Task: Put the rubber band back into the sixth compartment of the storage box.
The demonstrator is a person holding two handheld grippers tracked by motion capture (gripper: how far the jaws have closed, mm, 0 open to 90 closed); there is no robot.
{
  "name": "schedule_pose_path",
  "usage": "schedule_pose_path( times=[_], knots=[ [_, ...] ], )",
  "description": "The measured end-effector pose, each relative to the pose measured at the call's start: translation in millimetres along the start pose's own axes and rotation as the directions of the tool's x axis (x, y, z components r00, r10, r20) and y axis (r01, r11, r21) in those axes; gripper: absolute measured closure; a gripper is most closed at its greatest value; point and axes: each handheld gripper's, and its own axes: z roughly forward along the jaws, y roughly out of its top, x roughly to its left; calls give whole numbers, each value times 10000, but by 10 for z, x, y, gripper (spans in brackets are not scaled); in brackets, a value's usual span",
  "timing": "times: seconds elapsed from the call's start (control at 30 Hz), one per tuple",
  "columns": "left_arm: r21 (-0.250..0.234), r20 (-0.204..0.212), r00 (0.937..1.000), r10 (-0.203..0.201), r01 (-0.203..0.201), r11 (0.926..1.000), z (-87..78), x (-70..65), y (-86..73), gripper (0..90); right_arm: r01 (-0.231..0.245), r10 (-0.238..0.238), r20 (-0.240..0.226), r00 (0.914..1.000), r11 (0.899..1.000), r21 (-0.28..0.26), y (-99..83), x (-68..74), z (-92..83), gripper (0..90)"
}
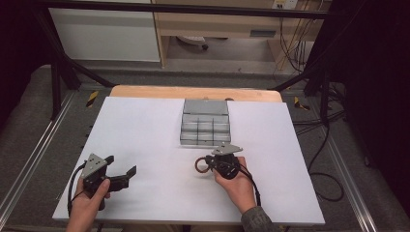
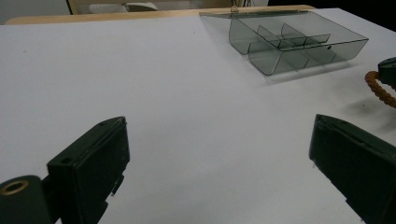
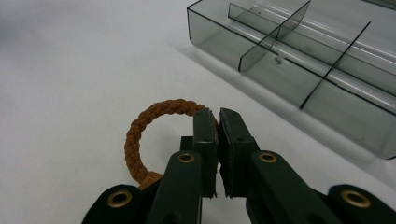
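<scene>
Right gripper view: brown braided ring (image 3: 140,135), pinched by right gripper (image 3: 217,116).

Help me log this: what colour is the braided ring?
Orange-brown braided ring; clearest in the right gripper view.

My table (image 1: 145,145) is covered by a plain white sheet, with a strip of bare light wood showing along its far edge. Straight ahead of my right tongs (image 1: 205,164), near them, sits a smoke-grey clear organiser box (image 1: 205,129), resting flat on the sheet, its lid (image 1: 205,106) thrown open and lying back toward the wooden strip. Thin dividers split the box into small compartments. From my left tongs (image 1: 121,175) the box lies well ahead and off to the right. A brown braided cord ring (image 3: 149,126) is caught between my right tongs; whether it touches the sheet I cannot tell.
</scene>
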Motion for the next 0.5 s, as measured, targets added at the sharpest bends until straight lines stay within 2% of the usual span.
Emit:
schedule_pose_path(
  times=[0.17, 0.5],
  knots=[
    [-10, 9, 10000, 16, -16, 10000, 7, -5, 5, 49, -60, 60, 23, 10000, 9998, -200, 6, -11, -25, 859],
    [-53, -60, 9999, -101, 101, 9999, -11, 5, 3, 49, -304, 307, 19, 9995, 9944, -1010, 53, -66, -171, 859]
  ],
)
